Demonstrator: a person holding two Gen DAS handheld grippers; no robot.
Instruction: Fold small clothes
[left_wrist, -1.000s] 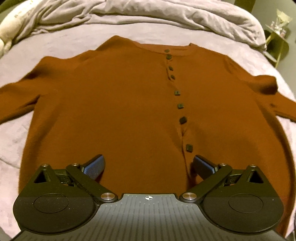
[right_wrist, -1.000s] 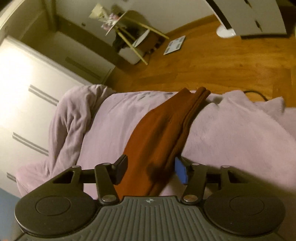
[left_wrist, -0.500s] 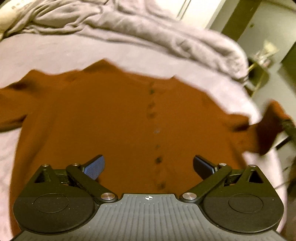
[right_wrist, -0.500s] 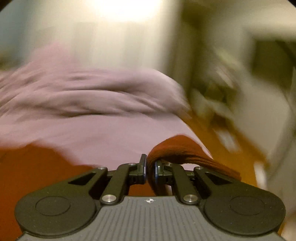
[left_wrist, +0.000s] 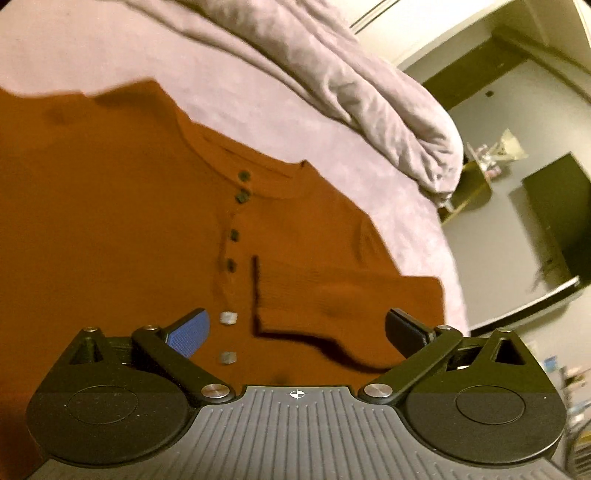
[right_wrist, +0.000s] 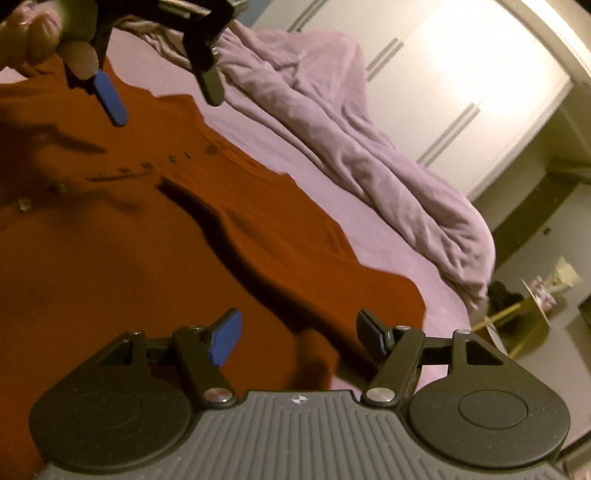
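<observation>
rust-brown knit cardigan (left_wrist: 122, 236) lies spread flat on the lilac bedsheet (left_wrist: 258, 96), buttoned front up, its row of dark buttons (left_wrist: 242, 195) running down toward the left gripper (left_wrist: 297, 328). one sleeve (left_wrist: 332, 299) is folded across the chest, its cuff edge ending just beside the button line. in the left wrist view that folded sleeve sits between the two fingers and a little ahead of them; the blue-padded finger (left_wrist: 188, 332) is over the cardigan body left of the two pale lower buttons, the other finger is at the sleeve's outer end. the jaws stand spread wide and the pads press on nothing.

the right gripper (right_wrist: 297, 336) hovers over the same sleeve near the cardigan's shoulder side; its jaws have just been opening and now stand apart, released, with the brown cloth lying below and between them but not pinched. whether the fingertips brush the fabric cannot be told. in the right wrist view the left gripper shows at the top left, held by a hand (right_wrist: 29, 37), fingers parted above the cardigan's chest. a crumpled lilac duvet (right_wrist: 351, 129) is heaped along the far side of the bed, with pale wardrobe doors (right_wrist: 461, 74) behind it.
</observation>
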